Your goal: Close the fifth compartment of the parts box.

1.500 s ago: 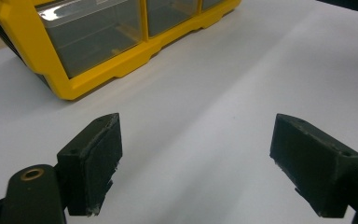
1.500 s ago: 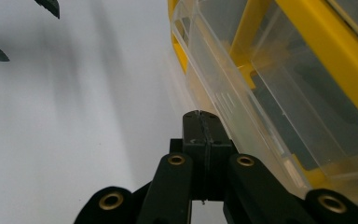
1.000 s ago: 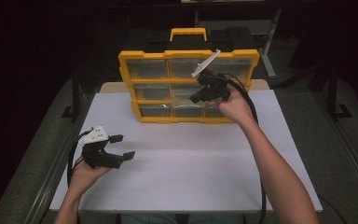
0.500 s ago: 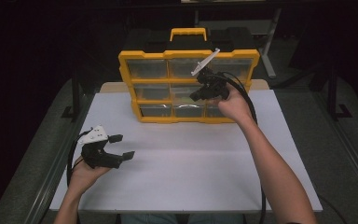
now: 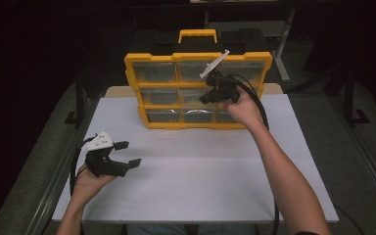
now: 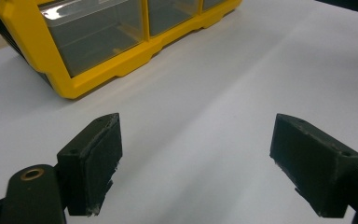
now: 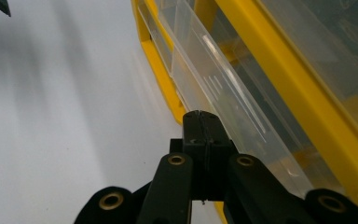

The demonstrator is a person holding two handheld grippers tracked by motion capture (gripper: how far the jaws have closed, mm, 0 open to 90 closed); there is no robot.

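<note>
At the far edge of the white table [image 5: 196, 171] stands the yellow organizer [image 5: 198, 90], upright and leaning back a little, its black-and-yellow carry handle [image 5: 198, 35] on top and its front a grid of clear drawers [image 5: 157, 72] set in three rows. Your right gripper [image 5: 209, 96] is up against that front, at the middle row toward the right-hand side, with its grey plate tilted above it and its cable looping down past your forearm. In the right gripper view, your jaws are pressed flat together with nothing between them, and their tip [image 7: 201, 122] sits right beside the edge of a clear drawer [image 7: 214, 88] that runs along the yellow frame; whether the tip actually touches the plastic I cannot tell. The drawer fronts are see-through, and what lies inside them is too dim to make out.

Your left gripper [image 5: 129, 153] is well apart from the organizer, low over the near left part of the table, held in your left hand with the jaws pointing toward the middle of the sheet. In the left gripper view, your jaws stand wide apart, the pads [image 6: 98, 158] bare, with only white tabletop between them and the organizer's lower corner [image 6: 70, 88] ahead.
</note>
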